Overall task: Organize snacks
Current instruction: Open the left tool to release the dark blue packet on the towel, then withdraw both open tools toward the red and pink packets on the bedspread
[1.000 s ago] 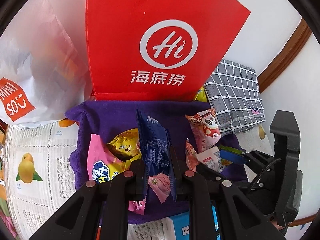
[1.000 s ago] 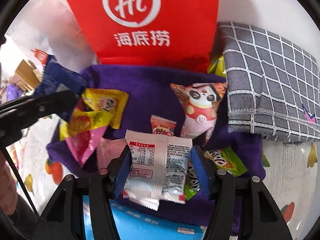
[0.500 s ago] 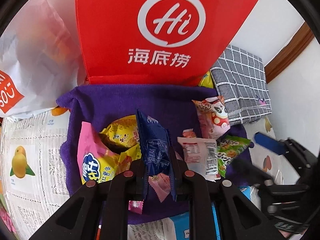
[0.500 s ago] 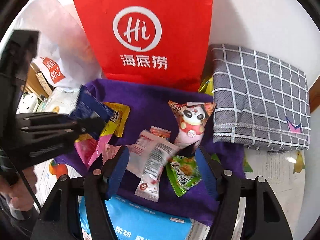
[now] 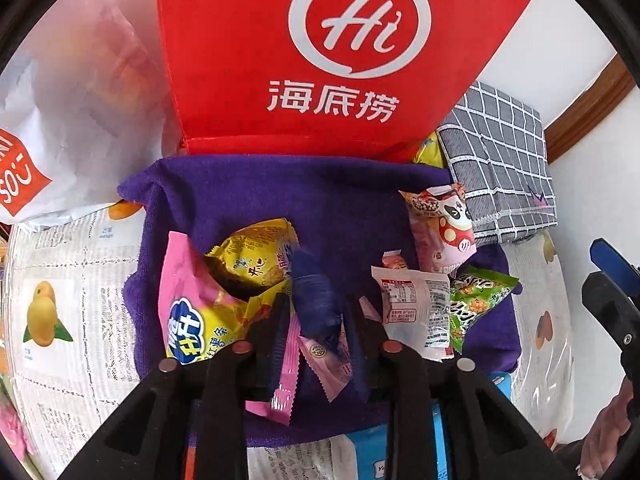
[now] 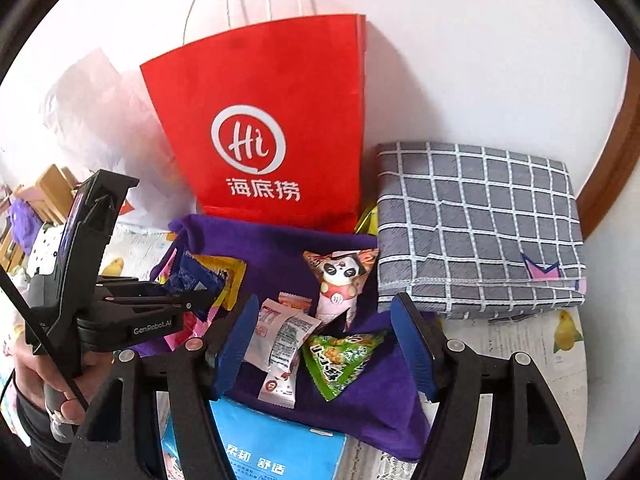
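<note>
Dropped from the right gripper (image 6: pixel 324 344), white packet (image 6: pixel 282 338) lies on purple cloth (image 6: pixel 276 248) w/ other snacks; jaws wide, empty. Left gripper (image 5: pixel 316 334) has just been opening, blue packet (image 5: pixel 314 296) between its fingers, blurred, not clamped. Red bag (image 6: pixel 272 120) stands behind; contents hidden.

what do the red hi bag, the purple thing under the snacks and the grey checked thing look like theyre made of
Red bag: matte paper, judging by its stiff flat panel, crisp side fold and white cord handles.
Purple cloth: soft napped fabric, likely microfibre or terry; fuzzy, dull surface with rumpled edges.
Grey checked cloth: woven textile, folded, with white grid lines and a stitched hem.
</note>
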